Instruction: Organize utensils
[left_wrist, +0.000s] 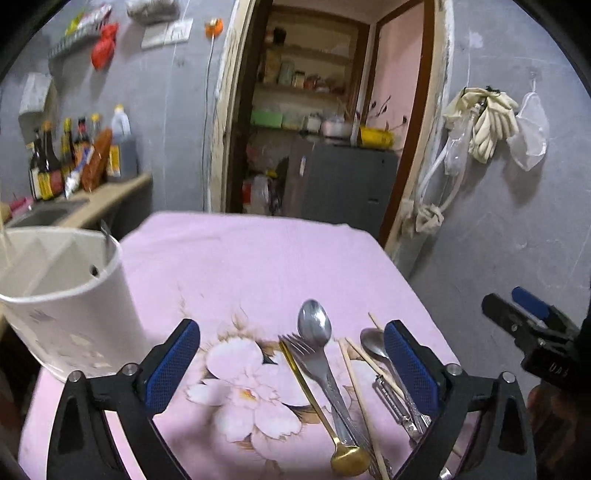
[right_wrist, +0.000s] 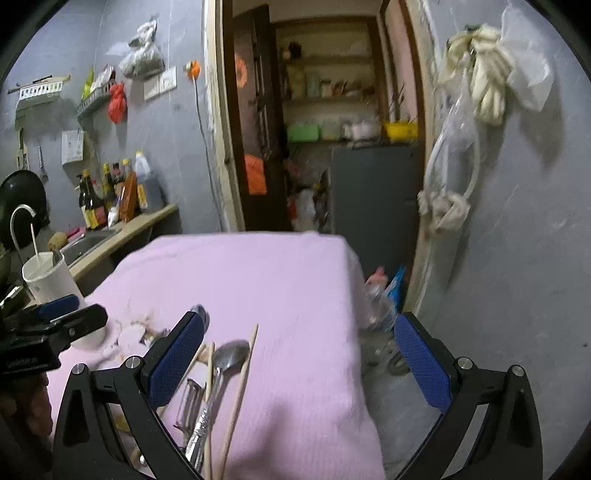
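Observation:
A heap of utensils lies on the pink flowered cloth (left_wrist: 240, 266): a steel spoon (left_wrist: 314, 325), a fork (left_wrist: 306, 350), a gold spoon (left_wrist: 347, 459), wooden chopsticks (left_wrist: 356, 391), a second spoon (left_wrist: 373, 341) and a peeler (left_wrist: 389, 398). My left gripper (left_wrist: 291, 365) hangs open just above them, nothing between its fingers. A white divided utensil holder (left_wrist: 70, 295) stands at the left. In the right wrist view my right gripper (right_wrist: 301, 362) is open over the table's right edge, with a spoon (right_wrist: 227, 358), chopsticks (right_wrist: 240, 387) and the peeler (right_wrist: 188, 402) beside its left finger.
A counter with sauce bottles (left_wrist: 66, 158) and a sink (left_wrist: 40, 216) runs along the left wall. An open doorway (left_wrist: 325, 110) to a pantry lies beyond the table. Gloves and bags (left_wrist: 487, 118) hang on the right wall. Bottles (right_wrist: 380, 295) stand on the floor past the table's right edge.

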